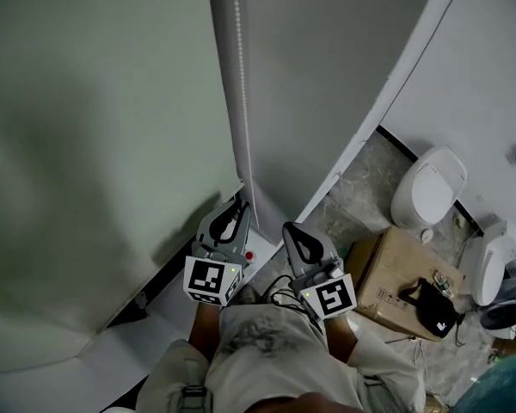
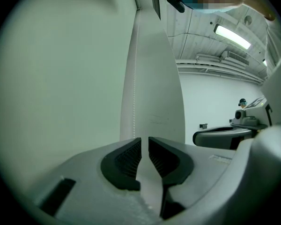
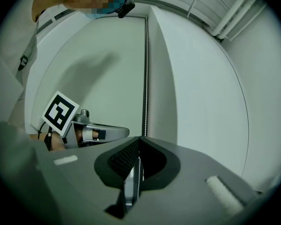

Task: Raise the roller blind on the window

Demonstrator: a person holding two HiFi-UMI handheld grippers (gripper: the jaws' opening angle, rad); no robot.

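Roller blind (image 1: 95,144) and pillar (image 1: 318,84) close ahead

No words, brands or numbers legible anywhere. Only printed signs: black-and-white square pattern marker (image 1: 209,280) on white cube of left gripper (image 1: 238,205), and similar marker (image 1: 331,298) on white cube of right gripper (image 1: 289,228). Brown cardboard box (image 1: 387,261) on floor bears small dark print, too small to read.
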